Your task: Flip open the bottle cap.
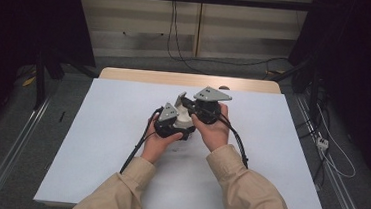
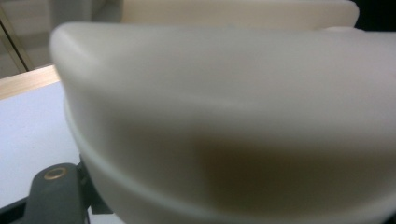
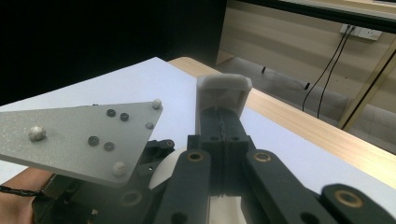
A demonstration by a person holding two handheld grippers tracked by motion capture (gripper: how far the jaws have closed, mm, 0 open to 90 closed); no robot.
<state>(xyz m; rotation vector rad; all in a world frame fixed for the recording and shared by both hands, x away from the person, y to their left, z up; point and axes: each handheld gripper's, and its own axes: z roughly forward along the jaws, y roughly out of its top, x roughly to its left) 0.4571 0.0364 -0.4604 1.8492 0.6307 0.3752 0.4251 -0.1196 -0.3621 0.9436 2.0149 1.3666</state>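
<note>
White tabletop (image 1: 95, 142), cream object (image 1: 186, 115) seemingly pinched by left gripper (image 1: 174, 126), right gripper (image 1: 193, 105) closed just beside.

Cream object (image 2: 224, 116) — smooth, matt plastic

My sleeves are tan, loose and creased, with cuffs at the wrists. Each claw, the left claw (image 1: 174, 121) and the right claw (image 1: 199, 107), has a black body topped by a grey three-cornered plate (image 3: 79, 135) dotted with dark screws and small pale balls. Black cables (image 1: 137, 148) trail back along my forearms. Brass-ringed pivots sit in the dark jaw links.
</note>
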